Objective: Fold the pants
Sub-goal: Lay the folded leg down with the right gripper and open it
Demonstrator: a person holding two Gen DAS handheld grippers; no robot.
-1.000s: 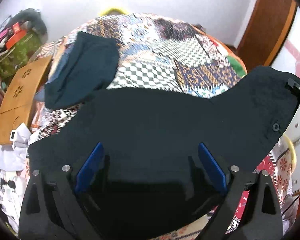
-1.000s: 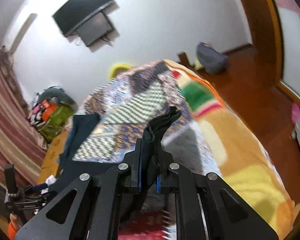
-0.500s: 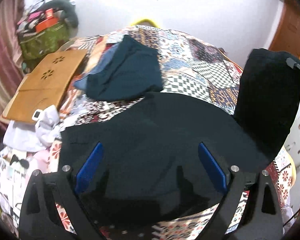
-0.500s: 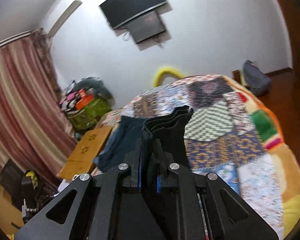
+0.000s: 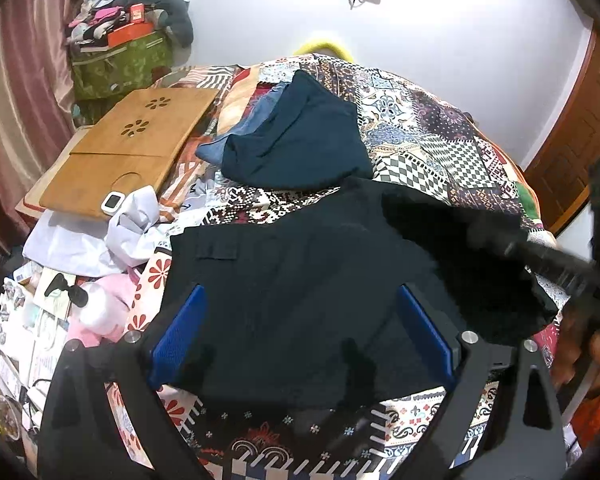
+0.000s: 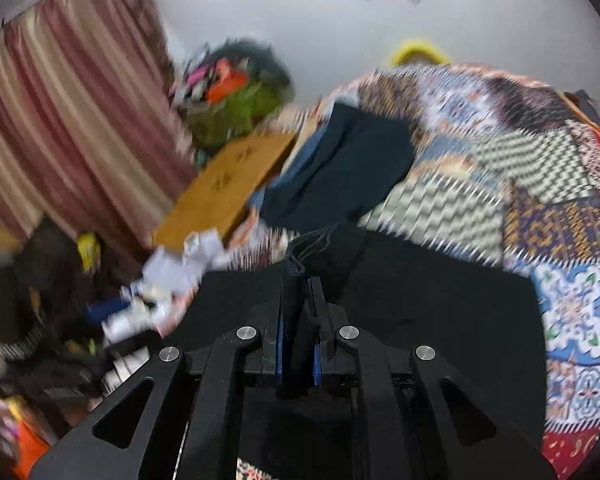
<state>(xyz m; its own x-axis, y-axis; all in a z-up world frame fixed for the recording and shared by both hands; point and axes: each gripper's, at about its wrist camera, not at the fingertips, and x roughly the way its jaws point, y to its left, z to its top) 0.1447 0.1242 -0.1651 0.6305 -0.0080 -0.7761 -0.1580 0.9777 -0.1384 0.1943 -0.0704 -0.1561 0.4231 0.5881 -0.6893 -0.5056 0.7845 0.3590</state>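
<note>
Black pants (image 5: 300, 280) lie spread on the patchwork bedspread (image 5: 440, 136). My left gripper (image 5: 300, 332) is open, its blue pads (image 5: 176, 332) wide apart just above the near part of the pants, holding nothing. My right gripper (image 6: 298, 320) is shut on a bunched edge of the black pants (image 6: 420, 312) and carries it over the rest of the garment. It shows in the left wrist view as a dark blurred arm (image 5: 548, 260) at the right, with the fabric fold under it.
A folded dark teal garment (image 5: 300, 140) lies on a blue one further back on the bed. A wooden lap tray (image 5: 124, 152), white cloths (image 5: 100, 236) and pink things clutter the left side. A green bag (image 5: 120, 64) and a curtain stand at the left wall.
My right gripper has swung left and down with the pants edge, laying that side across the spread part. The left view has tilted down; its jaws stay open.
</note>
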